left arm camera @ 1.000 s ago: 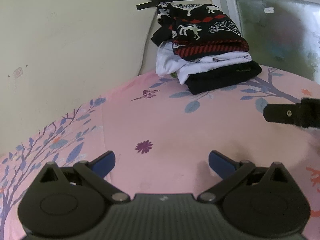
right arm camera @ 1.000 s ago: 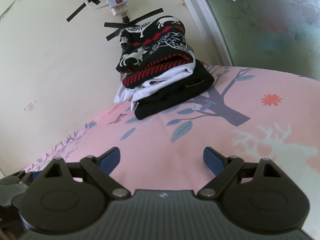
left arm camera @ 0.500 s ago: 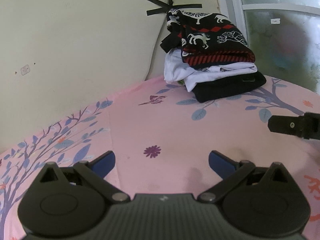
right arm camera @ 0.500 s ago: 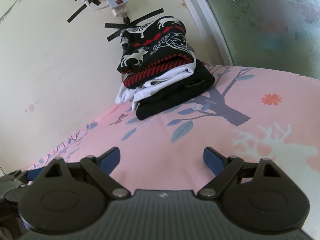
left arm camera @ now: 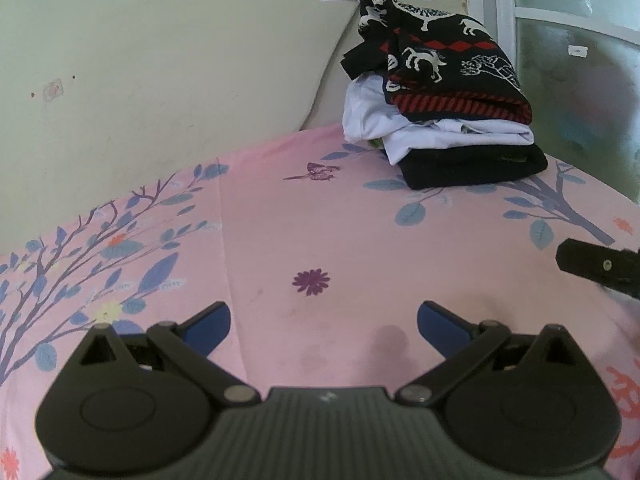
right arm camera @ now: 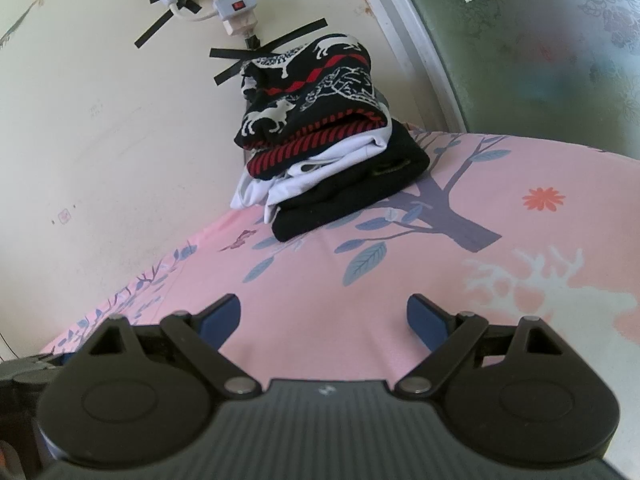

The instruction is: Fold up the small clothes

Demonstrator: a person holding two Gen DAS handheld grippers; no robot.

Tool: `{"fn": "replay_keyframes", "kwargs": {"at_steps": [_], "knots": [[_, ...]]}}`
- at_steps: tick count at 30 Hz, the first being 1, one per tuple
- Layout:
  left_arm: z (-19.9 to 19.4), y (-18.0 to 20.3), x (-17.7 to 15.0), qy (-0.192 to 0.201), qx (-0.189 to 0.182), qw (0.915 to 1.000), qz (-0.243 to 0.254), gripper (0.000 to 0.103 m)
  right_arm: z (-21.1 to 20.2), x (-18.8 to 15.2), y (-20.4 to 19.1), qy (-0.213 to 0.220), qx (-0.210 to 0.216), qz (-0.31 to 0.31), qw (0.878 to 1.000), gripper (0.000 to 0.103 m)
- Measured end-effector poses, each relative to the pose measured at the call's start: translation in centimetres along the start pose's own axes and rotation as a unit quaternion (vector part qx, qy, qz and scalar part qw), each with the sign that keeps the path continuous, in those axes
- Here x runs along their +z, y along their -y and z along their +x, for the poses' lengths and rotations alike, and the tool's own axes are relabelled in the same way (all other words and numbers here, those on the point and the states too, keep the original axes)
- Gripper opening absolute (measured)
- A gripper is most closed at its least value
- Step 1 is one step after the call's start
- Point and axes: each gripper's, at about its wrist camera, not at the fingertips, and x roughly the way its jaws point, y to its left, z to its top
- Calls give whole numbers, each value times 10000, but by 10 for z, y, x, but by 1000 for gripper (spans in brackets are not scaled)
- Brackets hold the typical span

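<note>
Your work surface is a pink bedsheet printed with blue-leafed trees and flowers point(left arm camera: 304, 216), bordered by a cream wall point(left arm camera: 160, 60). At its far edge, against the wall, sits the stack of folded clothes point(left arm camera: 440, 112): a black knitted sweater with white deer and red bands point(right arm camera: 316, 96) on top, a white garment point(right arm camera: 320, 168) beneath, a black garment point(right arm camera: 352, 200) lowest. Your left gripper point(left arm camera: 323, 320) is spread wide and empty over bare sheet. Your right gripper point(right arm camera: 323, 316) is likewise spread and empty. A white power strip point(right arm camera: 232, 8) is taped to the wall.
</note>
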Motion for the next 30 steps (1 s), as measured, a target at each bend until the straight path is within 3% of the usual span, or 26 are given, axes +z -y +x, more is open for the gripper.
{"fn": "replay_keyframes", "kwargs": {"at_steps": [30], "knots": [[1, -3, 1, -196, -104, 9997, -134, 103, -2, 1, 0, 47, 45, 21, 10000, 83]]}}
